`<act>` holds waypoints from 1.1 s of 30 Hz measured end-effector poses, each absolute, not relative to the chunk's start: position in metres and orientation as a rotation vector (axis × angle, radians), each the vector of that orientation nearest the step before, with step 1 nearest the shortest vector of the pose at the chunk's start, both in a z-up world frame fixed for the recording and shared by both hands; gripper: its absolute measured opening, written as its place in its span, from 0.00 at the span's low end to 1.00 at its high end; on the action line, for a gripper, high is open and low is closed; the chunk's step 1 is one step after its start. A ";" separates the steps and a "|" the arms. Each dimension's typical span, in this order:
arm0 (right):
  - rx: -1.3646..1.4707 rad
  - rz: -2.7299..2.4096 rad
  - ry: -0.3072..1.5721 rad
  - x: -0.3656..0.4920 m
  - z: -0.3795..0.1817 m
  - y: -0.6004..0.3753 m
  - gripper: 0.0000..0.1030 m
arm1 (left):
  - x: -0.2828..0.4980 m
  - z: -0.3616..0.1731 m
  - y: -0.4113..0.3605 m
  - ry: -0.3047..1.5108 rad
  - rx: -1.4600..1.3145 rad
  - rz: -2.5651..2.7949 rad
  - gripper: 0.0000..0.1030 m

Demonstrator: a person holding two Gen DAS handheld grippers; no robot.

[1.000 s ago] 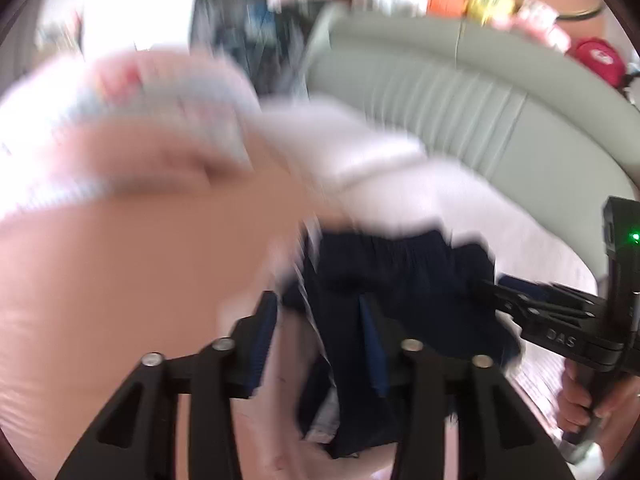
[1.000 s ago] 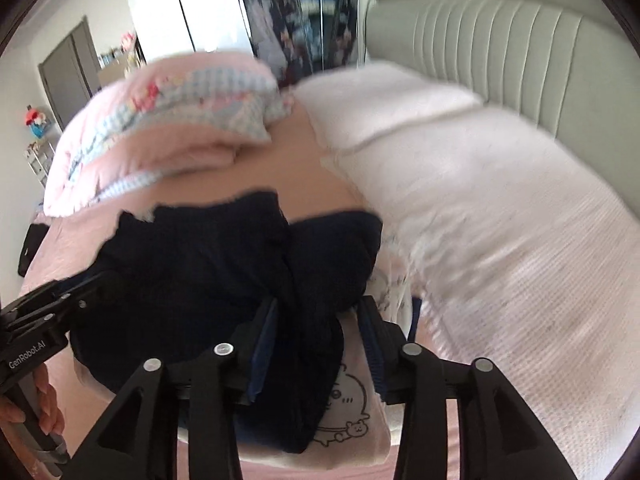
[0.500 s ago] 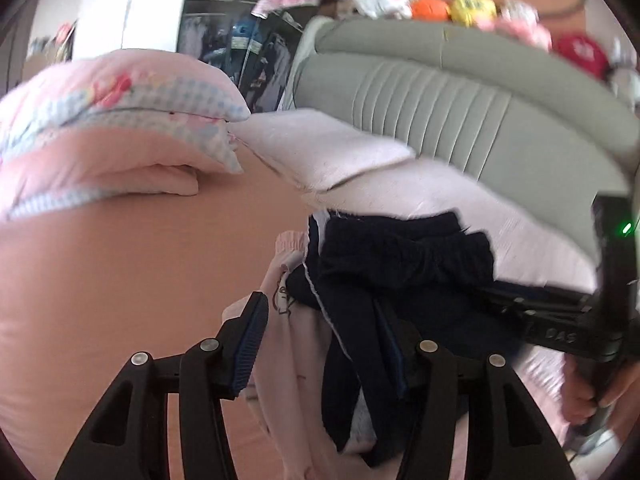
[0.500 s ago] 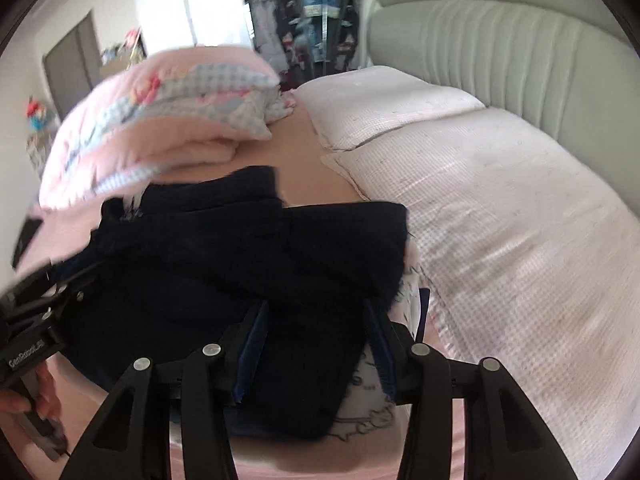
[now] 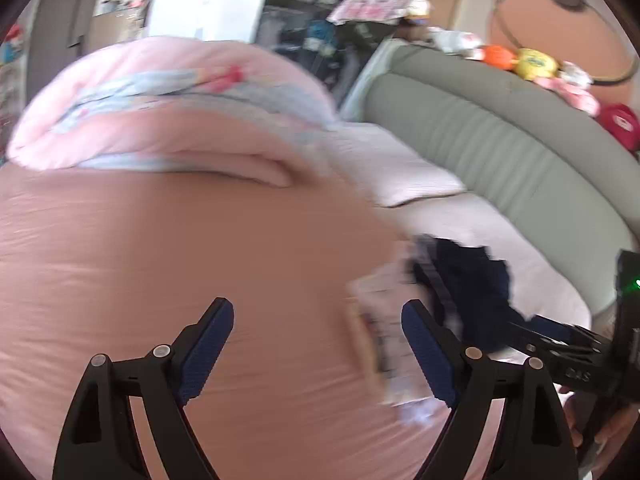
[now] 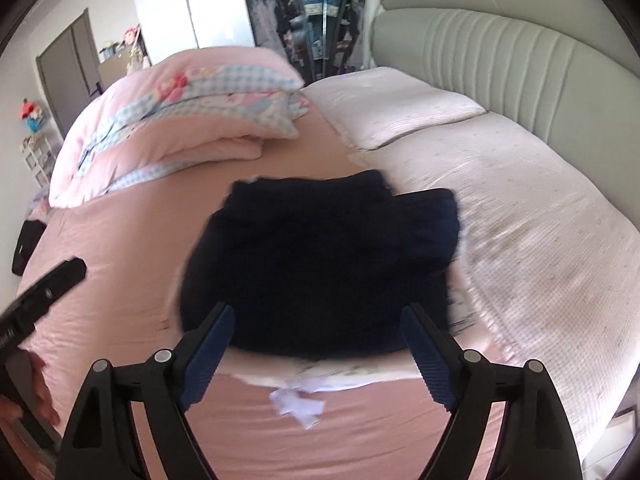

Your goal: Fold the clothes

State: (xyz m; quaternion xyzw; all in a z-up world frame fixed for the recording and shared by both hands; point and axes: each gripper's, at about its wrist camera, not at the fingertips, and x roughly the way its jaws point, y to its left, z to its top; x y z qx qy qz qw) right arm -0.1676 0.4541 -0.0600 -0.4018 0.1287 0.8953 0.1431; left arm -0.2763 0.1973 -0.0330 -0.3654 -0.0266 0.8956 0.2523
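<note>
in the right wrist view the right gripper (image 6: 318, 344) stands wide, with nothing between its blue pads (image 6: 208, 350). just beyond the tips lies the dark navy garment (image 6: 320, 264), folded into a thick bundle on the pink bed sheet (image 6: 120, 264). under its near edge a light printed cloth (image 6: 340, 372) shows as a pale strip, with a small white tag (image 6: 298, 402) sticking out toward the camera. at the left edge of this view the left gripper (image 6: 44, 292) shows only as a dark bar, with a bit of the hand (image 6: 36, 384) below it.

the left wrist view is blurred. here the left gripper (image 5: 318, 344) is also spread wide and holds nothing; between its pads there is only sheet. the clothes sit to its right, partly behind the right finger, and this side angle shows the light cloth much more than the other view does. the right gripper (image 5: 568, 356) comes in from the right edge, close to the navy bundle.

further away, a folded pink quilt (image 6: 180, 120) lies on the bed and white pillows (image 6: 400, 108) lean near the grey-green headboard (image 6: 500, 48). only the left view shows the row of plush toys (image 5: 532, 64) on top of the headboard.
</note>
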 end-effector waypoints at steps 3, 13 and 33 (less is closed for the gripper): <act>-1.196 2.599 0.340 -0.181 -0.055 0.412 1.00 | -0.287 -0.023 0.145 -0.055 -1.092 2.540 0.84; -1.136 2.747 0.175 -0.200 -0.004 0.279 1.00 | -0.269 0.020 -0.003 -0.155 -1.108 2.703 0.95; -1.078 2.757 0.241 -0.031 0.041 0.207 1.00 | -0.019 0.085 -0.062 0.032 -0.881 2.868 0.95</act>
